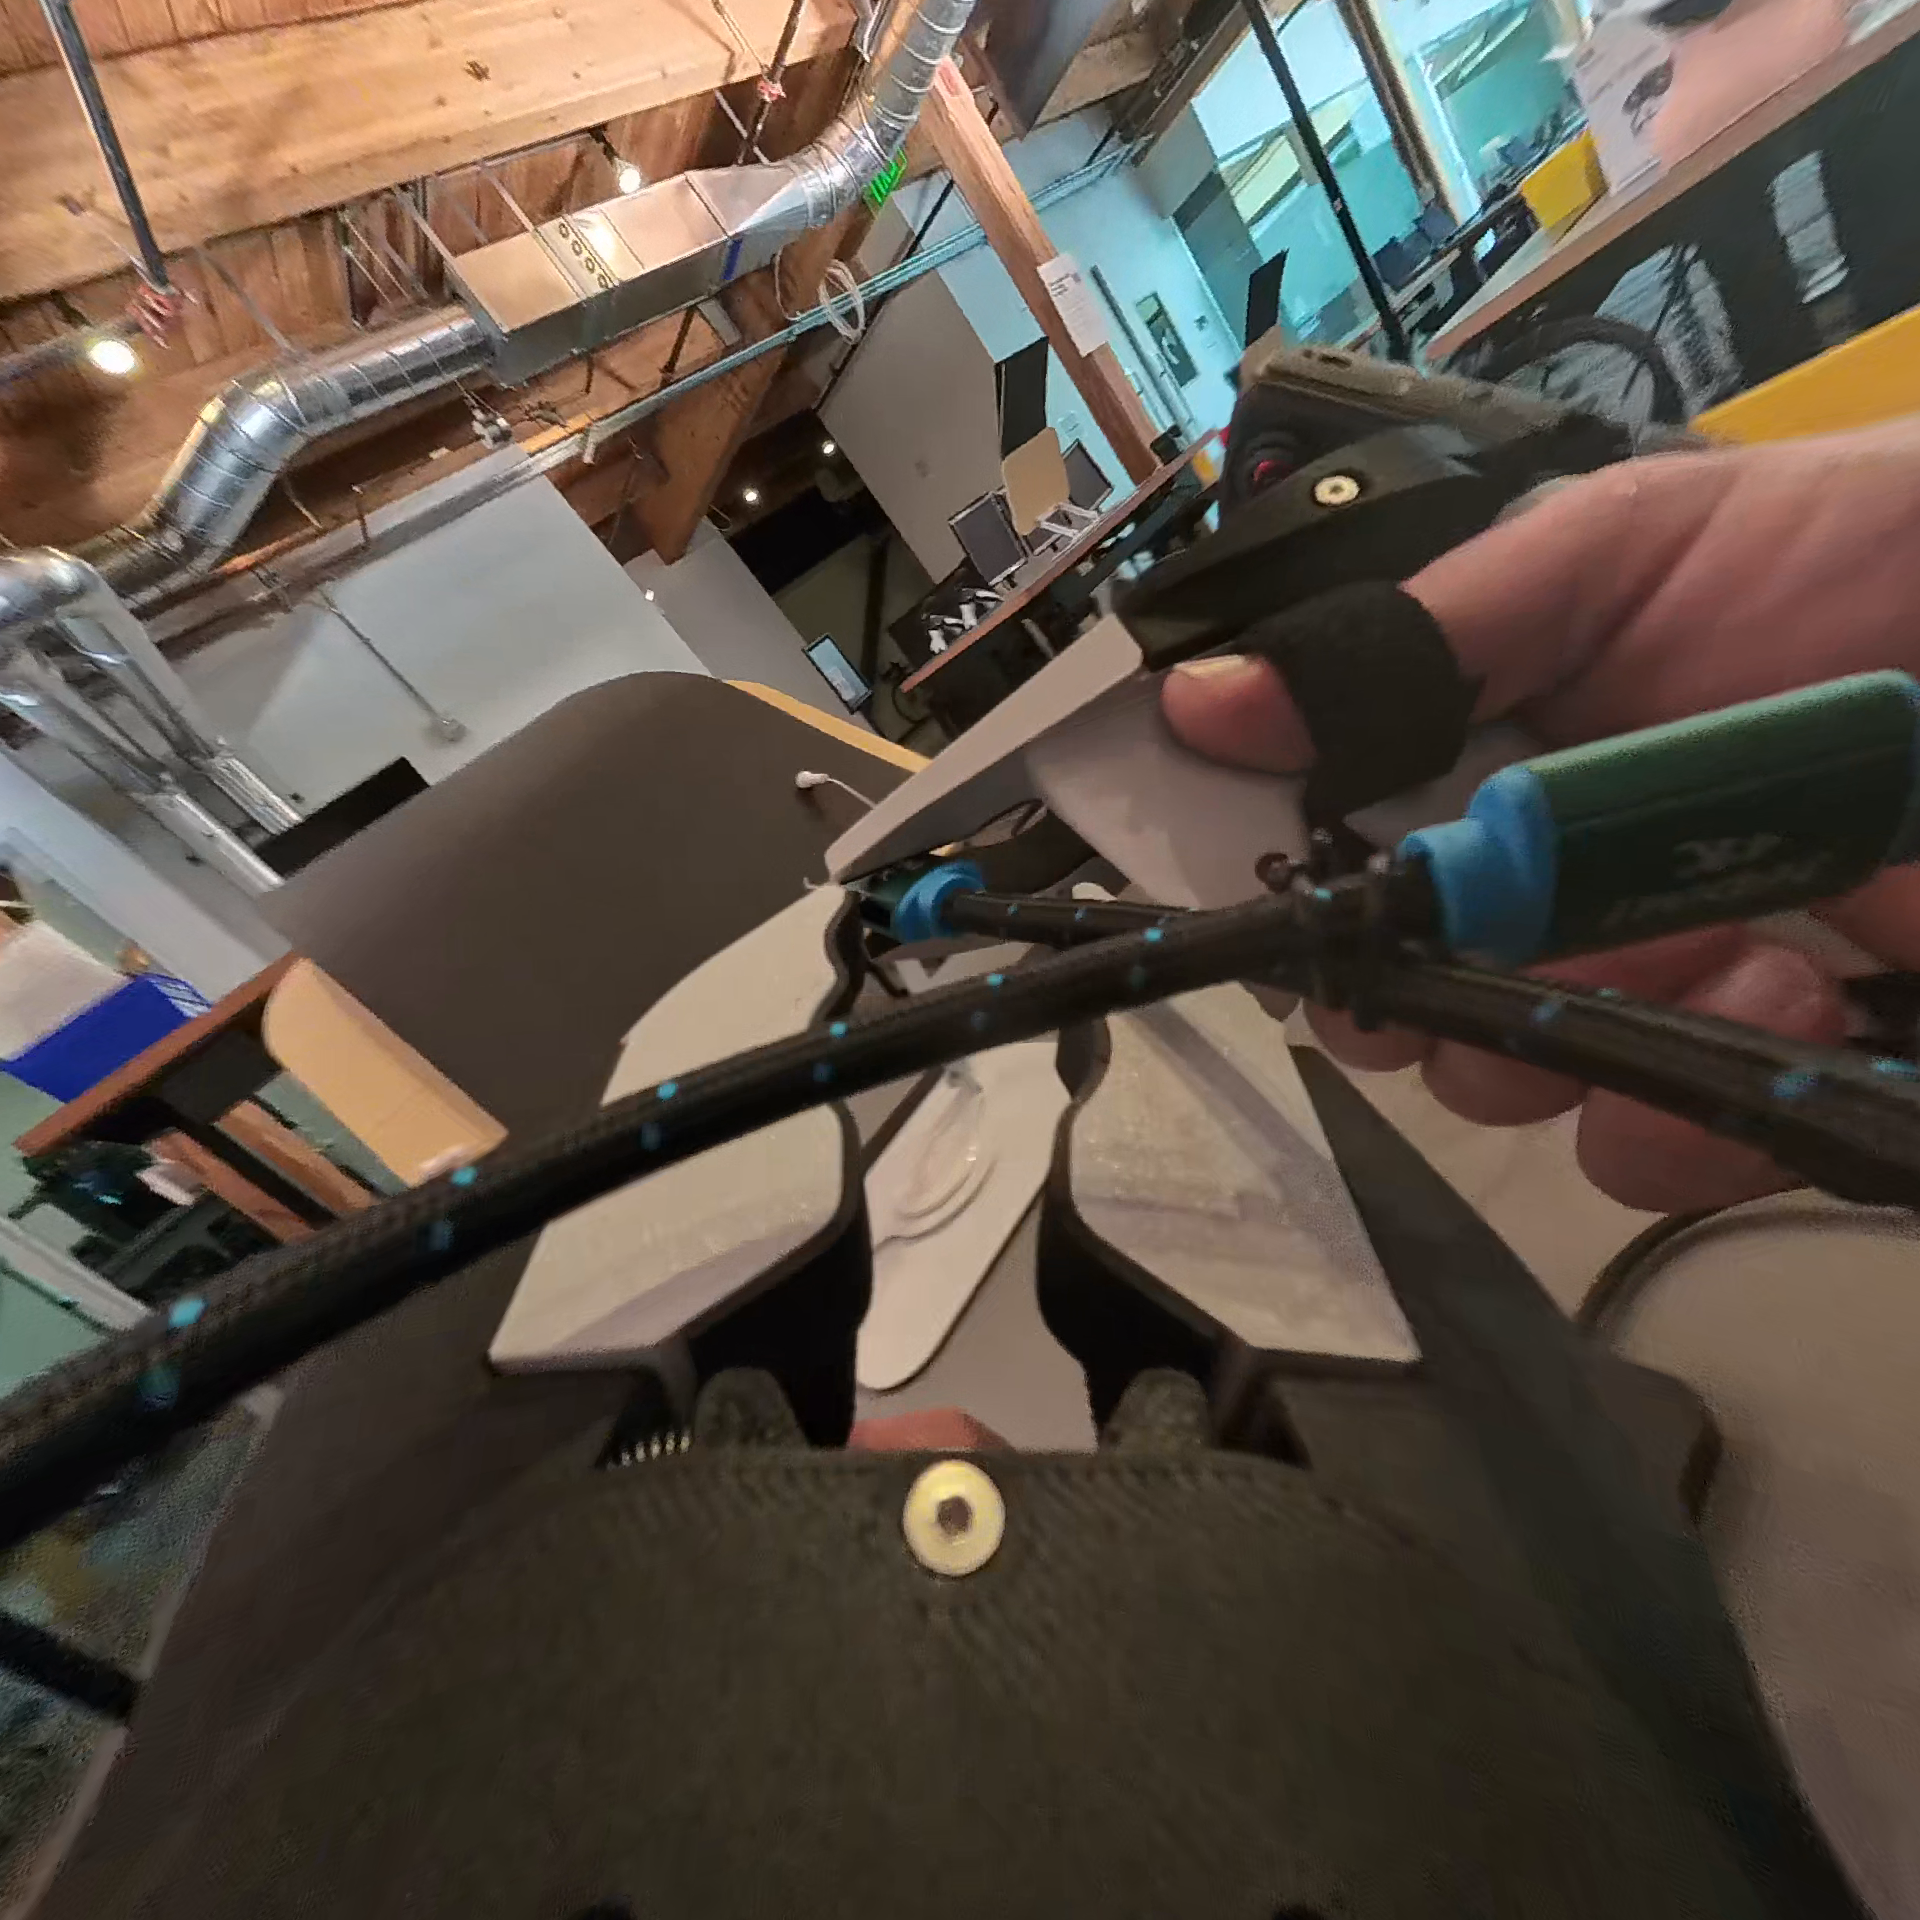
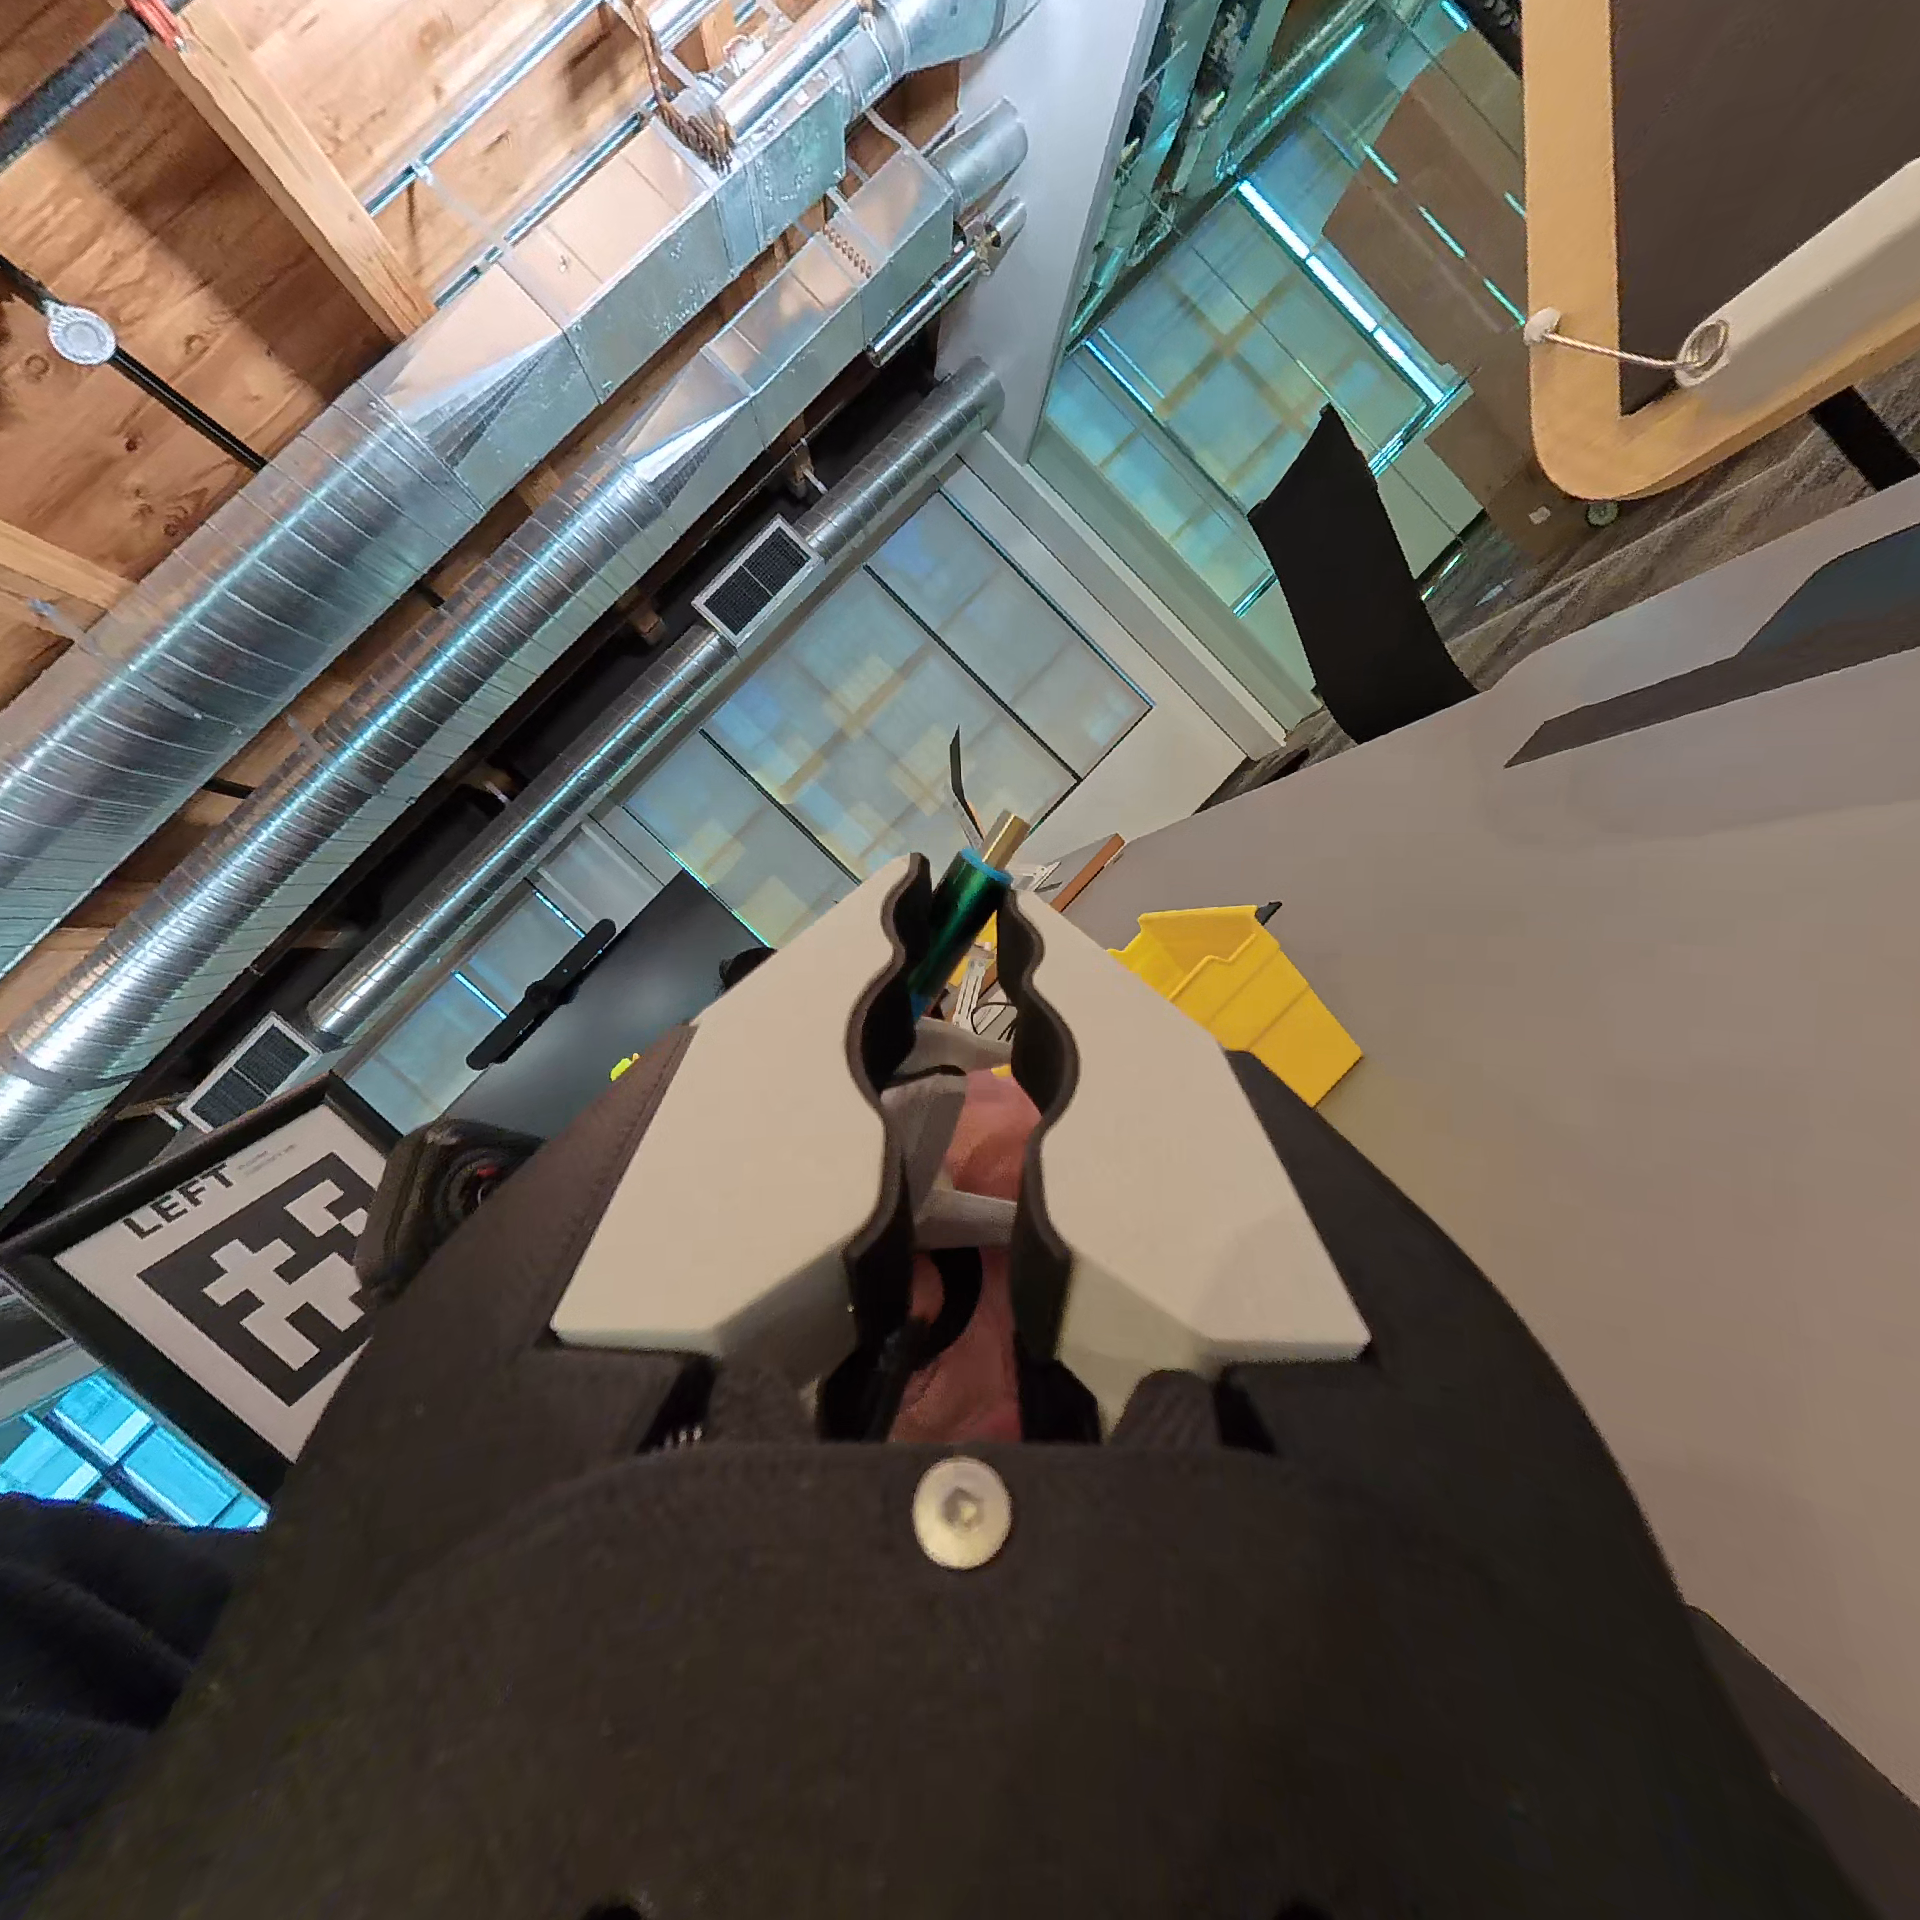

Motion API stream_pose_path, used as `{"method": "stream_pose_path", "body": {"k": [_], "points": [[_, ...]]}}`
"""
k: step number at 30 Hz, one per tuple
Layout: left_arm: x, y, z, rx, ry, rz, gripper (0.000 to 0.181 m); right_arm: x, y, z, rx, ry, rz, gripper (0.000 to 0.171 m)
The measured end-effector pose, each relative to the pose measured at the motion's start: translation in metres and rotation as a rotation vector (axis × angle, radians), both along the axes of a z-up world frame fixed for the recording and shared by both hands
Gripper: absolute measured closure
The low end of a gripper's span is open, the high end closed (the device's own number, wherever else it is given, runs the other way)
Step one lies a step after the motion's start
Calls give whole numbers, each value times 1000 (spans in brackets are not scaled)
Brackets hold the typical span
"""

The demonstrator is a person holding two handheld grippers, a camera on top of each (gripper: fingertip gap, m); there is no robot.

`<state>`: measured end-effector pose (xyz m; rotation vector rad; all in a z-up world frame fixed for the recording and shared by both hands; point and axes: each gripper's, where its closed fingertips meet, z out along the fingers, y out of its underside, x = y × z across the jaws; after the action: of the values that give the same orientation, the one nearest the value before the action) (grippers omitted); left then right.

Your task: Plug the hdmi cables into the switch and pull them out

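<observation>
In the right wrist view my right gripper (image 2: 961, 883) is shut on a green HDMI plug (image 2: 951, 935) with a blue ring and a gold metal tip that sticks out past the fingertips. The left wrist view shows the same gripper (image 1: 883, 873) from the side, held by a gloved hand (image 1: 1558, 665), clamping that plug (image 1: 930, 902). Its black braided cable (image 1: 623, 1107) crosses in front of my left gripper (image 1: 961, 1018), whose jaws stand apart with nothing between them. A second green plug (image 1: 1714, 810) lies by the hand. No switch is in view.
A yellow bin (image 2: 1236, 997) stands on the grey table (image 2: 1558, 1091) to the right. A dark rounded panel (image 1: 540, 883) and wooden desks (image 1: 343, 1060) lie beyond the left gripper. Both cameras tilt up towards ceiling ducts (image 2: 312, 582). The grippers are tip to tip, or close to it.
</observation>
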<state>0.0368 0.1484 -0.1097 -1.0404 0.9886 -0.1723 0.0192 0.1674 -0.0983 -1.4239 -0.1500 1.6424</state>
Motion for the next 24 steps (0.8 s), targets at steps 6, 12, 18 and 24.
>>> {"method": "stream_pose_path", "body": {"k": [6,12,18,24], "points": [[1,-3,1,-279,-198,-203,163,8,-3,9,43,44,-28,161],[0,1,4,-299,-259,-191,143,10,-2,4,27,52,-52,161],[2,-3,5,-328,-310,-223,153,12,-2,3,33,60,-79,161],[4,-2,-1,-336,-296,-233,153,15,-2,-5,19,58,-102,161]]}}
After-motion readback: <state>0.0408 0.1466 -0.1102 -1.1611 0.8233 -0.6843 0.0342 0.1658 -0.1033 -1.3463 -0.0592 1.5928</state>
